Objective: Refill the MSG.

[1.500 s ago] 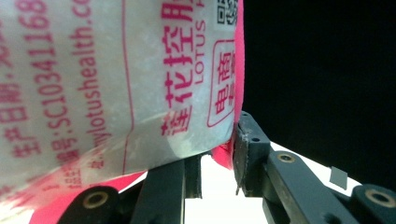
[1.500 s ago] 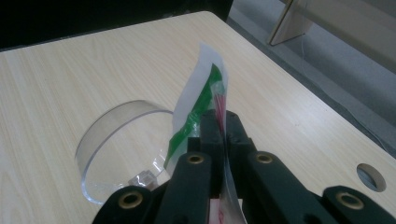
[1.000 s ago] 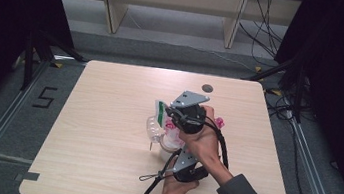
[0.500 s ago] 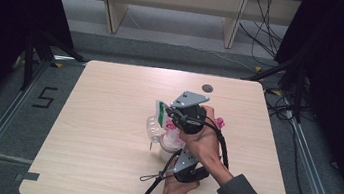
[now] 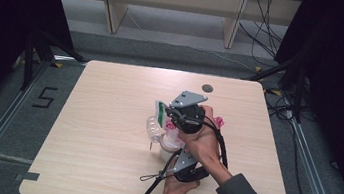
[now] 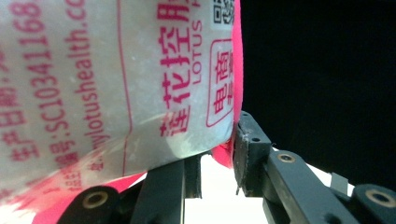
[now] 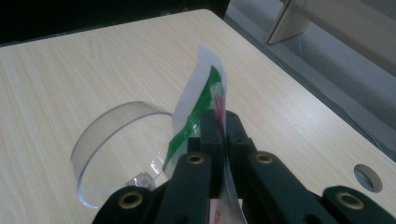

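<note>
A white packet (image 6: 116, 84) with red print and a pink edge stands between the jaws of my left gripper (image 6: 217, 154), which is shut on its lower part. In the high view this left gripper (image 5: 174, 145) is the nearer one, in the middle of the table (image 5: 96, 117). Just beyond it, my right gripper (image 5: 167, 112) is shut on a white strip with a green stripe (image 7: 201, 88) that sticks up past its tips (image 7: 223, 122). Below and left of those tips a clear plastic cup (image 7: 107, 130) stands on the wood (image 5: 152, 127).
A round hole (image 5: 207, 88) lies in the tabletop near its far edge, also seen as the hole (image 7: 367, 177) at the right gripper view's lower right. Black cables (image 5: 152, 190) trail off the front edge. Shelf legs (image 5: 112, 8) stand on the floor beyond the table.
</note>
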